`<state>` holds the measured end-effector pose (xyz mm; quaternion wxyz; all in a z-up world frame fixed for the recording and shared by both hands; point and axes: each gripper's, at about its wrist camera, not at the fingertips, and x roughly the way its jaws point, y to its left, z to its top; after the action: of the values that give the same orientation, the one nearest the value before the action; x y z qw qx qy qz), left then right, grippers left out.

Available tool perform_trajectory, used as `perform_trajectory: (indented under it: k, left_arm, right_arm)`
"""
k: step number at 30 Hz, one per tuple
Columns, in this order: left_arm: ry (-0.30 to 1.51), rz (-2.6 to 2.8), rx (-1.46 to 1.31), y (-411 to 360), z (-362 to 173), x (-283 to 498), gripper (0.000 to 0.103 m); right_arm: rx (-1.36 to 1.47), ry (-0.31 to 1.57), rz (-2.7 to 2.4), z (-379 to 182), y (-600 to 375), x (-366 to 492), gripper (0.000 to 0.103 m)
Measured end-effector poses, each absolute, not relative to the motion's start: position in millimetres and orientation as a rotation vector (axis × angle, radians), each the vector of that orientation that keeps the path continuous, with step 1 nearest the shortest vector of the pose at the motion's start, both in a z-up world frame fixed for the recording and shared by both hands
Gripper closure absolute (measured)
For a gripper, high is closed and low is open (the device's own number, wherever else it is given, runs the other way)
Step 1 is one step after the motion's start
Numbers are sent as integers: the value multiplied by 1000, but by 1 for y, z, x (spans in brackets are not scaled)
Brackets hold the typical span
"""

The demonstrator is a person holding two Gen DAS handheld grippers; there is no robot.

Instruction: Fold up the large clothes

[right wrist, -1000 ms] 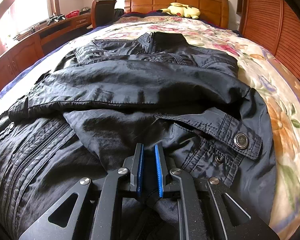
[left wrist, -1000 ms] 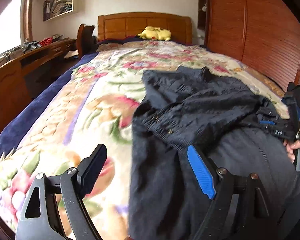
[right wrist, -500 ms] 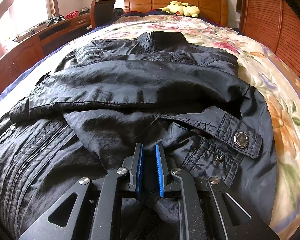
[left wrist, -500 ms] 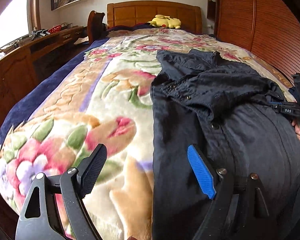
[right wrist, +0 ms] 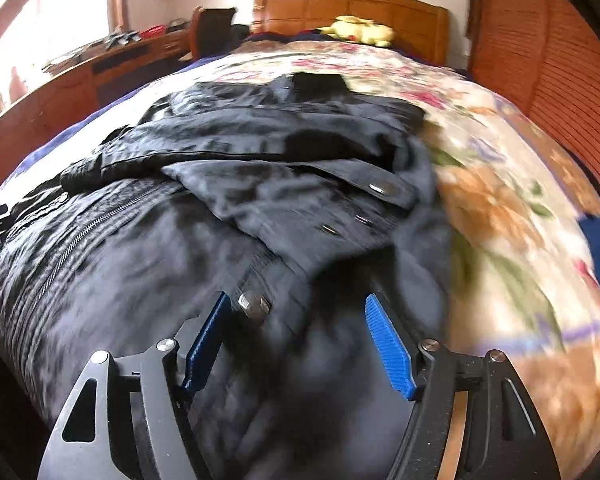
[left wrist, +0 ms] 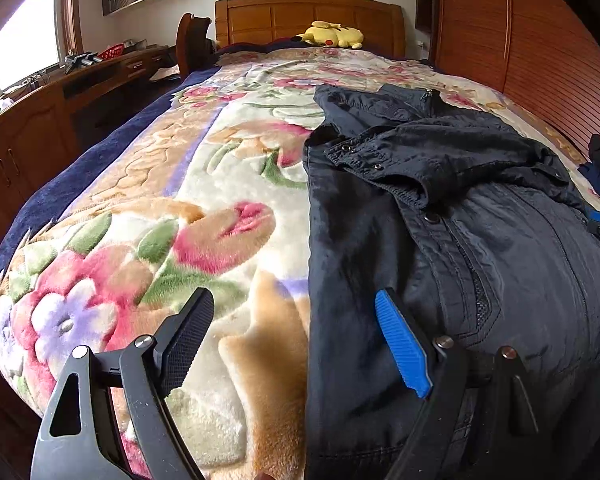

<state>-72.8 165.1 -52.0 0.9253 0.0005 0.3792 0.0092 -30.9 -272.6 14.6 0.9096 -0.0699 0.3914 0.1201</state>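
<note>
Right claw [right wrist: 298, 344] has released the jacket [right wrist: 220, 208], jaws now spread.

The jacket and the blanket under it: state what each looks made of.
The jacket looks like thin woven synthetic, perhaps nylon: dark, faintly shiny, finely crinkled, with metal snaps and a zipper. The blanket looks like thick plush fleece: fuzzy pile with a soft sheen and a printed flower pattern. Exact fibres cannot be told.
</note>
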Motion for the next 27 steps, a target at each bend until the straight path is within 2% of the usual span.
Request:
perform_trajectory:
  k: [13, 20, 27]
  left_arm:
    - [761, -27, 14, 160, -52, -93, 19]
    - [755, -80, 8, 163, -52, -107, 41]
    - [764, -80, 7, 163, -55, -112, 43]
  right_arm:
    - [-136, 795, 164, 27, -292, -102, 31]
    - [-149, 818, 181, 24, -289, -119, 31]
    - [-138, 834, 203, 18, -287, -121, 31]
